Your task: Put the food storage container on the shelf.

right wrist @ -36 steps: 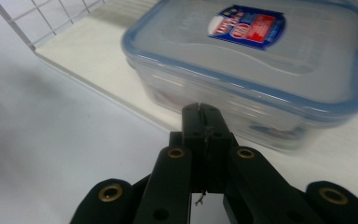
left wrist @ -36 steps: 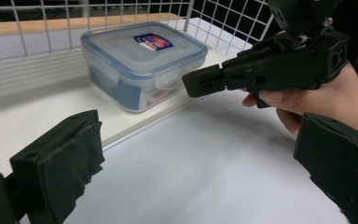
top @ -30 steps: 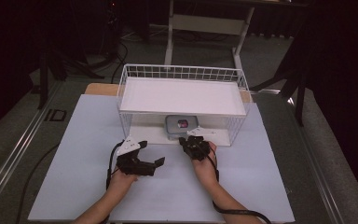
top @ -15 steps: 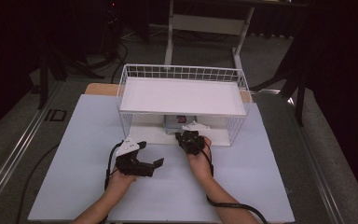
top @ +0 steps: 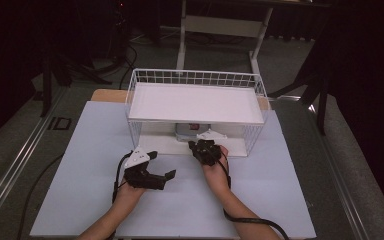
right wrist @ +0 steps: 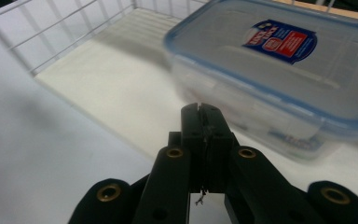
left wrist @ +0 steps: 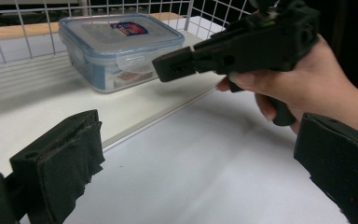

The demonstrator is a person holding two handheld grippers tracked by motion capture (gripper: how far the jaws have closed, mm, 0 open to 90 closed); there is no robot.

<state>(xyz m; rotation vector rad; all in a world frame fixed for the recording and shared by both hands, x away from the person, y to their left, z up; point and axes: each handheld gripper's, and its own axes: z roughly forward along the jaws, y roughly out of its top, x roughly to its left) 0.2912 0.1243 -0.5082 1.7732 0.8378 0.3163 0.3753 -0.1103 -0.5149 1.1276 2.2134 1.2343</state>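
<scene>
Right gripper view: closed right claw (right wrist: 200,112) points at the clear plastic box with blue-rimmed lid (right wrist: 279,70) on the lower shelf of the white wire rack (top: 195,102).

High view shows the box low in the middle of the frame, under the rack's upper tray, just beyond the right claw; the left claw (left wrist: 191,154) waits with its jaws wide and holds nothing, at lower left on the white surface (top: 80,165). The jaws of the right claw are pressed together, so, as I judge, it could only push the box deeper under the tray, or hit the wire wall, if it goes forward without opening. The red and blue label on the lid carries writing too blurred to read.
</scene>
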